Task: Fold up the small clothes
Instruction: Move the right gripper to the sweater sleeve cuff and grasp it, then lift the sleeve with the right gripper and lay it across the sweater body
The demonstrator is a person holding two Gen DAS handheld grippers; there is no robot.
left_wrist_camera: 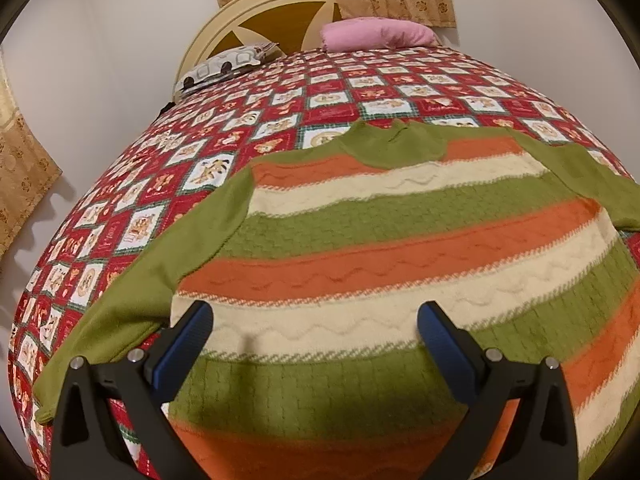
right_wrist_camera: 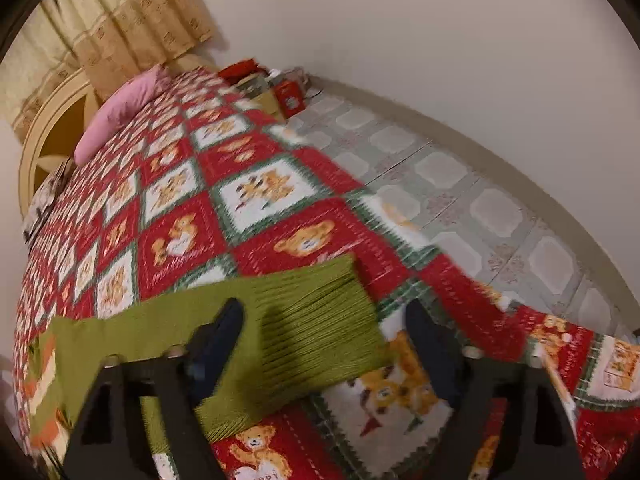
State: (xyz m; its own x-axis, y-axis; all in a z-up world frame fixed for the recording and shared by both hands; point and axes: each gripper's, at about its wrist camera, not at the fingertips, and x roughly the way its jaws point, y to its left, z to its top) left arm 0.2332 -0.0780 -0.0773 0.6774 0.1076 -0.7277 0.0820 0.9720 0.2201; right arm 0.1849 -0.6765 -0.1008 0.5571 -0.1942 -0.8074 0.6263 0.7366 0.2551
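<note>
Sweater [left_wrist_camera: 400, 240] spread flat on bed [left_wrist_camera: 240, 120]; cuff [right_wrist_camera: 316, 320] lies between right tongs [right_wrist_camera: 324, 316], unclenched, sleeve trailing left. Left tongs [left_wrist_camera: 314, 320] released above hem.

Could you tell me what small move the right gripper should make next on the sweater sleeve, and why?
Probably lower the right gripper a little and close it on the ribbed cuff of the green sleeve. Its jaws stand apart with the cuff lying flat on the bedspread between them, not yet pinched. The striped sweater is still spread out, so folding a sleeve inward seems a sensible start.
</note>
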